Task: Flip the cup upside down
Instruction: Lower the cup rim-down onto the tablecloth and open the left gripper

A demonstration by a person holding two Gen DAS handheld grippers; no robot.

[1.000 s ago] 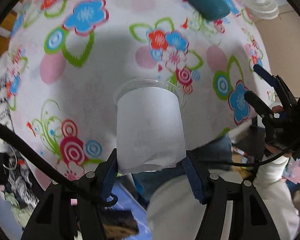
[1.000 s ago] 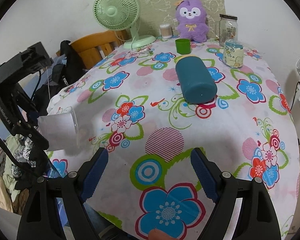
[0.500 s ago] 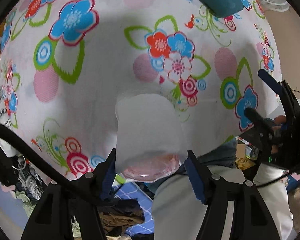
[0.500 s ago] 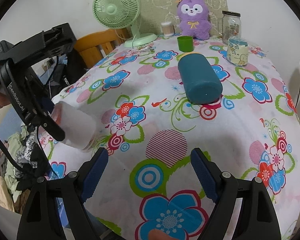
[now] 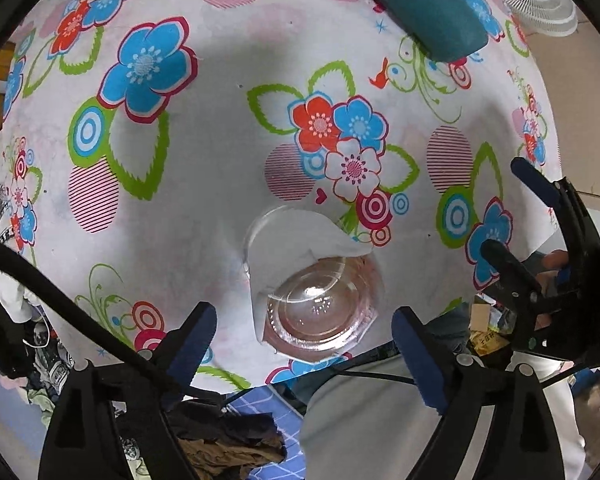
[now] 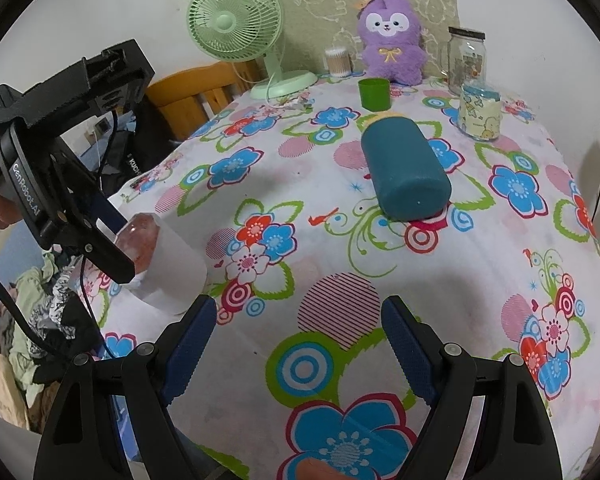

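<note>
A clear plastic cup (image 5: 316,300) with a white paper wrap stands upside down on the flowered tablecloth, its pinkish base facing up. It also shows in the right wrist view (image 6: 160,264) near the table's left edge. My left gripper (image 5: 304,348) is open, its blue pads apart on either side of the cup's base, just above it and not touching. In the right wrist view the left gripper (image 6: 108,236) hangs over the cup. My right gripper (image 6: 296,348) is open and empty, over the table's near edge.
A teal bottle (image 6: 404,172) lies on its side mid-table. At the back stand a green fan (image 6: 240,28), green cup (image 6: 374,94), purple plush (image 6: 392,40), glass jar (image 6: 466,58) and printed jar (image 6: 480,112). A wooden chair (image 6: 192,92) stands left. Clothes lie on the floor.
My left gripper turned the cup over from lying sideways to upside down, set it on the cloth, and opened its jaws. The right gripper stayed still.
</note>
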